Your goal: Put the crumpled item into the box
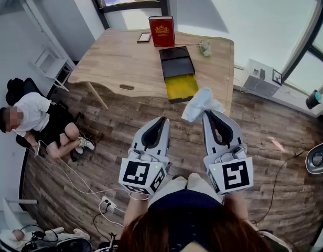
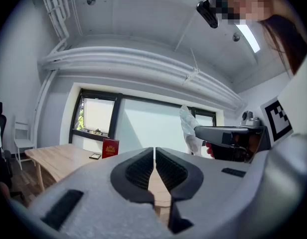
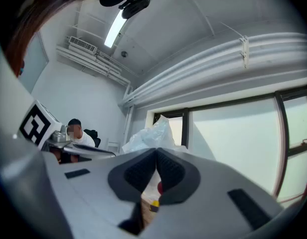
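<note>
- Crumpled item (image 1: 202, 103), white and filmy, sits pinched at the tips of the right gripper (image 1: 208, 113). The jaws are closed on a fold, so the bulk billows clear above and ahead of them.
- Open box (image 1: 181, 85), yellow inside, lies on the table (image 1: 119, 62), ahead of those tips and lower. The load appears to be carried high so it can be lowered in from above.
- Left gripper (image 1: 162, 121), jaws pressed together on nothing, hangs beside its partner on the left, apparently spare for this step.
</note>
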Available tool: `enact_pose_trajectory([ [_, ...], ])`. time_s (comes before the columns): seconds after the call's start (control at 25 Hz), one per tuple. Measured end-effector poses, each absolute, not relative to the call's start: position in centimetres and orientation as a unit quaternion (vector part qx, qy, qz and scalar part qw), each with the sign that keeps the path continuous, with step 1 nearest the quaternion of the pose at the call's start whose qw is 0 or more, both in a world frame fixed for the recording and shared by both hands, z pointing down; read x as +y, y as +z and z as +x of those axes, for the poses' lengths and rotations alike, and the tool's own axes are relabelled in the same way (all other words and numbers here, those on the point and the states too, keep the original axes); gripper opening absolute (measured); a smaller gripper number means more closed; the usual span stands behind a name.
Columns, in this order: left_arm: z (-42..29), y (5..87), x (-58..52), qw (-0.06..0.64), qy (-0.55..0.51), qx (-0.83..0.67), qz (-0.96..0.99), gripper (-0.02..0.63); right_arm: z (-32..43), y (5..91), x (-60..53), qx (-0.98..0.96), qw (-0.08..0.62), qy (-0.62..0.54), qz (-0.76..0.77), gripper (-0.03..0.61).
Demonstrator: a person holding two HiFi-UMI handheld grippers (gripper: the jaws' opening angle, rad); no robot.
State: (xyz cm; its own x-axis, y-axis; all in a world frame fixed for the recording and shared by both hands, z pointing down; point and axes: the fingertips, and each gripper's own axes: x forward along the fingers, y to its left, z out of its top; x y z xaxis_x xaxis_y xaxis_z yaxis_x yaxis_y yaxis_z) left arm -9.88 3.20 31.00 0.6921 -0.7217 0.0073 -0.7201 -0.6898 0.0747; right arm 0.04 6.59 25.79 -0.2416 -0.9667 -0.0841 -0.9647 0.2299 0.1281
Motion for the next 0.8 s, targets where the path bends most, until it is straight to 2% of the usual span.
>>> enact_pose_trajectory([
  [0.8, -5.0, 31.8, 5.5, 0.035, -0.01, -0.426, 0.904, 0.034, 5.1, 27.5, 7.7, -0.799, 0.001, -0.065, 0.598, 0.026],
])
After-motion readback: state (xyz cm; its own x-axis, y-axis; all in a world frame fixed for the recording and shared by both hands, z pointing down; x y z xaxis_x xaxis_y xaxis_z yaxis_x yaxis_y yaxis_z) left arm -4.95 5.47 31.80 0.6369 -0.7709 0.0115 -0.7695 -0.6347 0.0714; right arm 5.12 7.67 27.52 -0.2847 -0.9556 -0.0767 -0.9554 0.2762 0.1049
